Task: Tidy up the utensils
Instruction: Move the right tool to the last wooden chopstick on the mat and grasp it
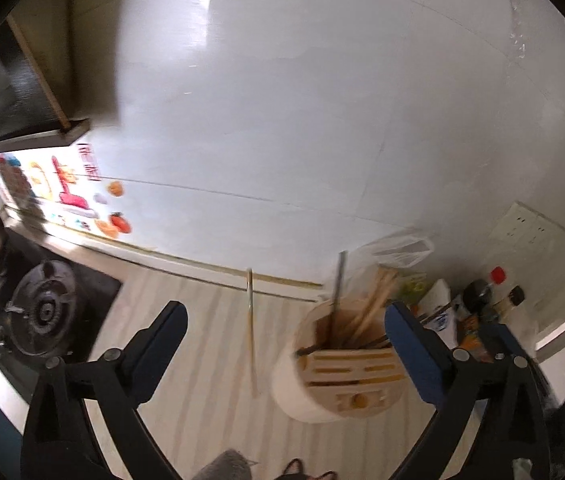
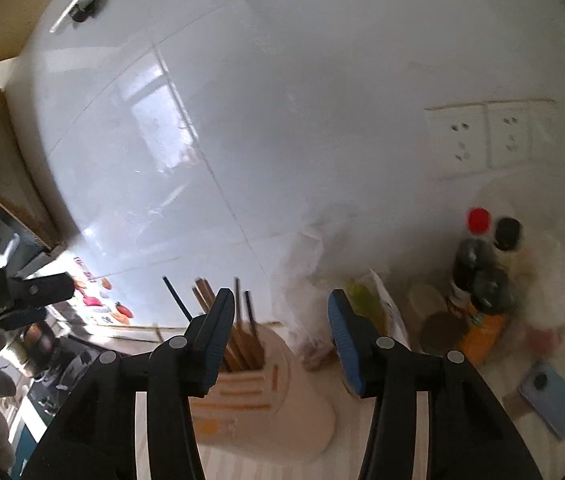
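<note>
**potwatcher:** Kitchen counter with pale striped top, glossy white tile wall behind, gas burner off to the far side. Starting at the left gripper: jaws spread wide, nothing pinched. A single chopstick shows between them, blurred and near upright, just beside the utensil holder rather than in it. Can't tell if it's dropping or leaning.

**drawerdad:** Right gripper is parted about halfway, also empty. The holder sits right under and between its fingers, with the brown chopsticks already standing in the holder's round well. Beyond the holder there's a plastic bag, sauce bottles, and a blue phone lying flat.

**potwatcher:** So I'd guess it's the drop-off step, both hands released.

**drawerdad:** Agreed. If that loose stick missed the holder, next move is re-pinching it near the top and steering its tip into the well.
</note>
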Demonstrator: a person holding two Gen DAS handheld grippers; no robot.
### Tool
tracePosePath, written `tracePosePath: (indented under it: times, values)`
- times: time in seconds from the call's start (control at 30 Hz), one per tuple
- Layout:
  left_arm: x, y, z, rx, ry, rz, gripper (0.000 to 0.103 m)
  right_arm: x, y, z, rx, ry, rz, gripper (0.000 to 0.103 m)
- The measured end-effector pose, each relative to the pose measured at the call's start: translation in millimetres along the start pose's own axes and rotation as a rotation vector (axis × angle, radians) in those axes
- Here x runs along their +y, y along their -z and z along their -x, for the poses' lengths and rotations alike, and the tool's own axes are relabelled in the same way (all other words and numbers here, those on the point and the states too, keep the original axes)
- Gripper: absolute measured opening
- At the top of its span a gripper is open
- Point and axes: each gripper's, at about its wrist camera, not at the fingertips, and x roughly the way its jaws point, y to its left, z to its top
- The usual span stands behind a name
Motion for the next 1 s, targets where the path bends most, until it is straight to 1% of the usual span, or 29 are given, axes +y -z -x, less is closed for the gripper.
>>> tracePosePath:
  times: [0.07,0.1,0.17,0.23,0.3,0.4,0.47,0.53,0.57,0.63,0.7,0.8,0.87,0.97,1.0]
  values:
    - [14.2,12.4,4.5,-0.01,-0.034,0.012,0.101,-0.7,7.8,7.3,0.031,0.009,-0.017,0.052]
    - [23.1,21.1,4.6,-0.008,-0.06,0.013,0.101,-1.3,12.8,9.3,0.05,0.024,-0.022,0.053]
    - [39.3,39.2,0.2,0.014,-0.118,0.014,0.101,-6.3,30.0,15.0,0.095,0.017,-0.036,0.056]
    - [59.3,63.2,-13.4,0.065,-0.189,0.013,0.101,-4.1,49.0,14.1,0.152,0.034,-0.038,0.056]
    - [78.7,90.1,-31.2,0.146,-0.224,0.031,0.101,-3.5,72.5,9.9,0.21,0.035,-0.043,0.056]
    - [101.0,124.2,-54.8,0.23,-0.29,0.045,0.101,-6.5,108.4,-5.8,0.324,0.054,-0.053,0.056]
    - [116.4,142.3,-66.8,0.27,-0.332,0.059,0.101,-5.8,127.1,-17.2,0.406,0.069,-0.062,0.056]
    - [131.1,153.5,-73.3,0.296,-0.376,0.078,0.101,5.9,144.7,-27.0,0.469,0.041,-0.041,0.056]
    - [141.1,159.0,-76.9,0.305,-0.398,0.091,0.101,15.4,152.9,-34.2,0.502,0.027,-0.019,0.056]
    - [168.0,170.1,-83.0,0.31,-0.471,0.126,0.101,37.4,165.6,-48.8,0.557,-0.01,0.031,0.056]
    - [197.3,178.9,-88.6,0.312,-0.513,0.164,0.101,67.6,176.5,-67.1,0.609,-0.042,0.103,0.056]
    - [242.4,192.7,-103.9,0.364,-0.542,0.22,0.101,116.9,194.9,-104.6,0.685,-0.078,0.198,0.056]
    - [270.2,200.0,-109.5,0.386,-0.555,0.273,0.101,152.5,210.1,-137.7,0.742,-0.088,0.248,0.056]
    - [300.1,209.1,-119.2,0.415,-0.565,0.326,0.101,205.2,236.2,-187.2,0.794,-0.1,0.319,0.055]
    - [307.4,210.9,-122.7,0.424,-0.57,0.331,0.101,220.1,245.0,-202.9,0.808,-0.1,0.341,0.053]
